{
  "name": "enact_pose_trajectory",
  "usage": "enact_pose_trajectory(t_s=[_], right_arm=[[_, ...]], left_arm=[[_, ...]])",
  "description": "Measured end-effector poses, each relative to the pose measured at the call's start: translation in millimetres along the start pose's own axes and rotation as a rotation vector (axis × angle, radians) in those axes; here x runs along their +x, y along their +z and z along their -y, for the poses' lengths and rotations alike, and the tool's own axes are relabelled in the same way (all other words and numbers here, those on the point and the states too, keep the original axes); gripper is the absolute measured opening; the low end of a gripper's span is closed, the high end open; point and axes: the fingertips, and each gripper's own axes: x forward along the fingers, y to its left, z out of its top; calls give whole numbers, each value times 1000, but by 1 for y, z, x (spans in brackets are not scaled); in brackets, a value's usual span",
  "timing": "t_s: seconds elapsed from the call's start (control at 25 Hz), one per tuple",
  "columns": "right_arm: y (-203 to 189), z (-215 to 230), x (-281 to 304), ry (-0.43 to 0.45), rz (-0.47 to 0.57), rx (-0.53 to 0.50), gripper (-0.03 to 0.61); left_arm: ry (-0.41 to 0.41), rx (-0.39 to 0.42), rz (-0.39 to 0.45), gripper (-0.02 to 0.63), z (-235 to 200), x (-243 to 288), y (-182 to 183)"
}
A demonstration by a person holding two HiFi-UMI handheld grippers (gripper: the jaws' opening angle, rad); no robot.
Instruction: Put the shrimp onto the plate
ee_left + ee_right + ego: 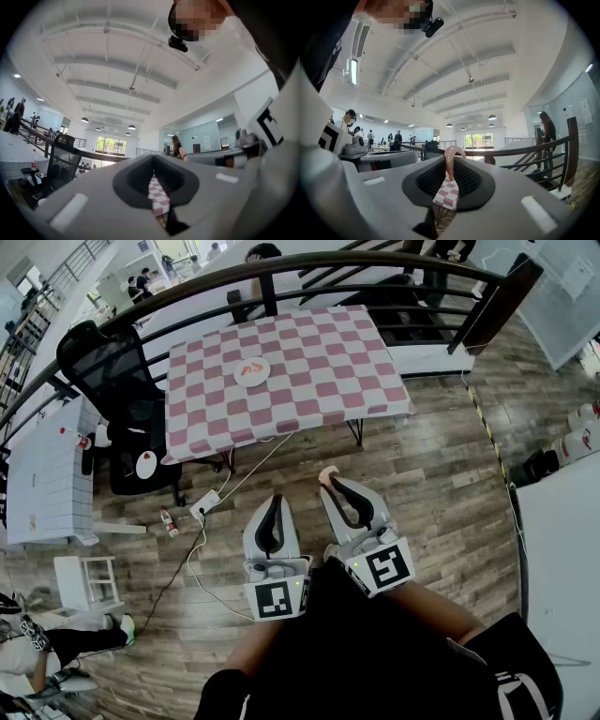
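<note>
A pink curled shrimp [325, 474] sticks up between the tips of my right gripper [329, 481], which is shut on it. In the right gripper view the shrimp [451, 158] stands pinched between the black pads of the right gripper [451, 172]. My left gripper [274, 500] hangs beside it, shut and with nothing held; in the left gripper view only a thin slit of the left gripper [153, 177] shows checkered cloth. Both are over the wooden floor, well short of the checkered table [319, 381]. A white plate [238, 378] with orange pieces sits on the table's left half.
A black office chair [117, 381] stands left of the table. A power strip with cable [204, 506] and a bottle [169, 521] lie on the floor. A dark railing [281, 268] curves behind the table. White tables [42, 474] [562, 559] flank both sides.
</note>
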Motion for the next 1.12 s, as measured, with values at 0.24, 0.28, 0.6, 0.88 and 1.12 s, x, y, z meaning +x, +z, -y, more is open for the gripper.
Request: enact_pose_trajectory(t_s=[0.24,0.28,0.6,0.88,1.12], right_arm=[[3,13,-13,-9,35,66,52],[3,17,-15,-12,37,71,53],[-7,22,-28,9,36,87,54],[-16,22,-26,42,19,67,54],[-29,29,-13,49,-21,78,54]], left_arm=[[-2,-12,17,11,6,-5,0],[9,-11,19,11,4,-5,1],[66,-33,36,11,-1,-19,2],[100,-26,26,11,0,-21,-5],[135,-23,27,11,-18,-7,-7]])
